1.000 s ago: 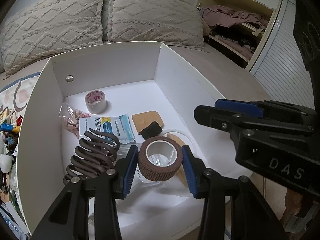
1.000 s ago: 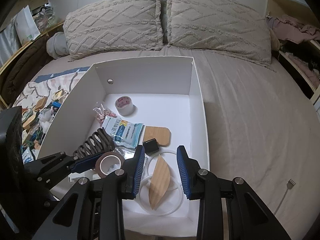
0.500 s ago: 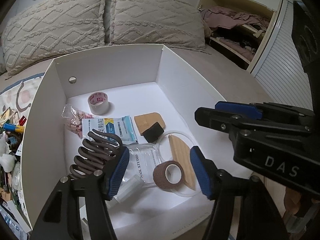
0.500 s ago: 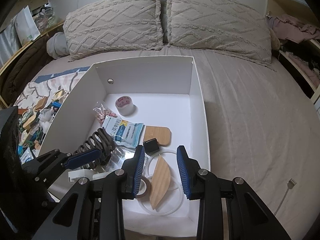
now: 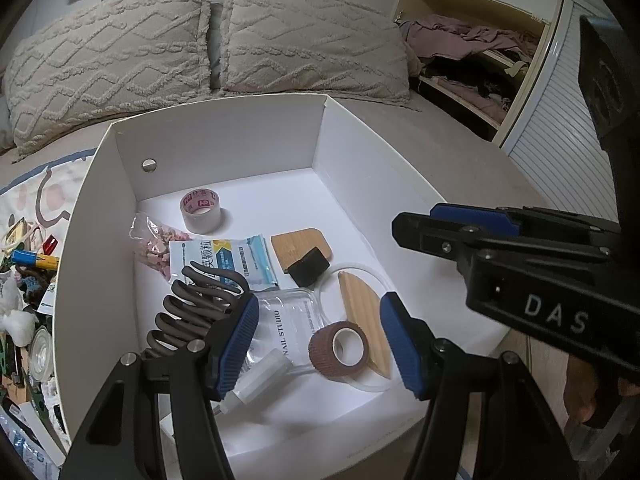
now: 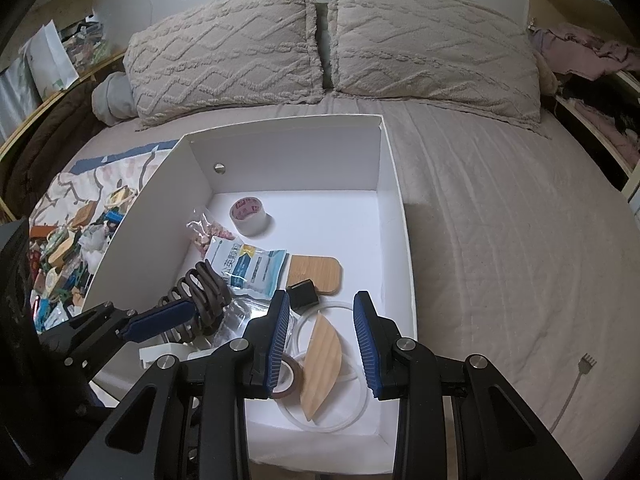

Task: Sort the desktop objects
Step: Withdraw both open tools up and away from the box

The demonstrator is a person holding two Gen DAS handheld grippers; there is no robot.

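Holding the left hand-held gripper (image 5: 319, 300) over the near end of the white box (image 5: 224, 140), aiming it down at the box floor. Just now opening its jaws to a middling gap and gripping nothing. Seeing the brown bandage roll (image 5: 338, 348) lying on its side on the box floor, low between the two blue pads (image 5: 240, 340) in the left wrist view but clear of both. Finding that roll at the edge of the clear bag (image 5: 292, 316) printed NAIL STUDIO, touching the half-moon wooden piece (image 5: 364, 312) and overlapping the translucent ring (image 5: 352, 270).

Holding the right hand-held gripper (image 6: 322, 296) just beside the left one, over the same near end, with its jaws set to a narrow gap and empty. Looking down between them at the half-moon piece and the ring.

Noting, further into the box, a small black block (image 5: 308, 266) touching a wooden tile (image 5: 298, 240), a blue and white packet (image 5: 224, 260), a brown claw clip (image 5: 196, 304) partly over that packet, a bag of pink bits (image 5: 156, 240) and a clear tape roll (image 5: 200, 212) near the far wall. Spotting a small pale bottle (image 5: 256, 380) by the left pad.

Resting the box on the bed (image 6: 500, 220), with mixed clutter (image 6: 68, 252) just outside its left wall.
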